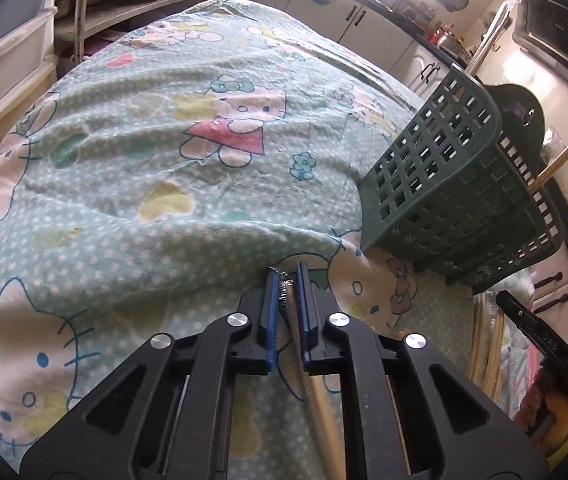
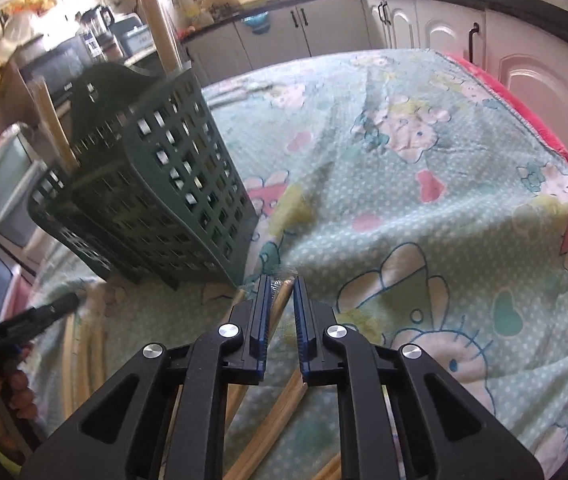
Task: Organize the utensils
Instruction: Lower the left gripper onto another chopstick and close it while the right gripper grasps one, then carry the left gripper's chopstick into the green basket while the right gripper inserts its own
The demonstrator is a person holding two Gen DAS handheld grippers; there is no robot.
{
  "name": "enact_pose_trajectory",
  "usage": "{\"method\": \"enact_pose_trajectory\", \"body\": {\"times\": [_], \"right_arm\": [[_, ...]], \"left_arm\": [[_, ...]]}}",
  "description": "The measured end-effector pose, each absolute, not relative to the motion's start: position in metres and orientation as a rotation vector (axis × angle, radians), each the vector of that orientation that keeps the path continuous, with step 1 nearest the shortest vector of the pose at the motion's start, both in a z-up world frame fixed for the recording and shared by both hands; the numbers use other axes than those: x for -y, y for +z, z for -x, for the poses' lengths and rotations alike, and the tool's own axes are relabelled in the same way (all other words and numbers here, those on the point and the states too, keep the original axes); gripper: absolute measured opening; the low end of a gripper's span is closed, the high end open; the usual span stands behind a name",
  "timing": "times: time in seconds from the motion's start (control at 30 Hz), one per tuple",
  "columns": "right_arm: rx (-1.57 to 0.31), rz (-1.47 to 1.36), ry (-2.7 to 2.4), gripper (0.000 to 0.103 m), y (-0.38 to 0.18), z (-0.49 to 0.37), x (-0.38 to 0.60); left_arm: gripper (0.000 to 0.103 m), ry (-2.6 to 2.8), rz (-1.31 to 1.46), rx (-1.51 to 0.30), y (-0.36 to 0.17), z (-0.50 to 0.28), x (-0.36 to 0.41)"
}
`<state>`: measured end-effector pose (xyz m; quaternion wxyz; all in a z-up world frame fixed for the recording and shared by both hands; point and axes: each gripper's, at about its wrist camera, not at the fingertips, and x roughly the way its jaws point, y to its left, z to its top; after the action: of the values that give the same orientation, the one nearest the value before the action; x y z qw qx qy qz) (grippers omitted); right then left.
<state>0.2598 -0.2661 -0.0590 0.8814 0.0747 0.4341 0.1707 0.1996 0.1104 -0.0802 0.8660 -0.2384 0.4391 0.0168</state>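
Holding a metal utensil (image 1: 289,312) between nearly closed jaws, our left gripper (image 1: 287,280) hangs over the patterned cloth (image 1: 124,160). Our right gripper (image 2: 282,286) has its jaws narrowly around wooden chopsticks (image 2: 278,312). The green basket (image 1: 443,184) stands just beside both.

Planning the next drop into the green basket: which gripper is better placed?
Either: left gripper is shut on a metal utensil, right gripper on wooden chopsticks, each close beside the green basket.

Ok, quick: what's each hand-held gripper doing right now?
Left hand-held gripper: closed on a wrapped utensil, plastic at its tip.
Right hand-held gripper: closed on wooden chopsticks.
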Motion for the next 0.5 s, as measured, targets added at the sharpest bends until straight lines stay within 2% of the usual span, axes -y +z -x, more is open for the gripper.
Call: {"method": "enact_pose_trajectory", "body": {"times": [0.5], "right_arm": [[-0.723, -0.164, 0.411, 0.009, -0.001, -0.212, 0.276]], "left_arm": [[0.004, -0.037, 0.431, -0.77, -0.03, -0.167, -0.09]]}}
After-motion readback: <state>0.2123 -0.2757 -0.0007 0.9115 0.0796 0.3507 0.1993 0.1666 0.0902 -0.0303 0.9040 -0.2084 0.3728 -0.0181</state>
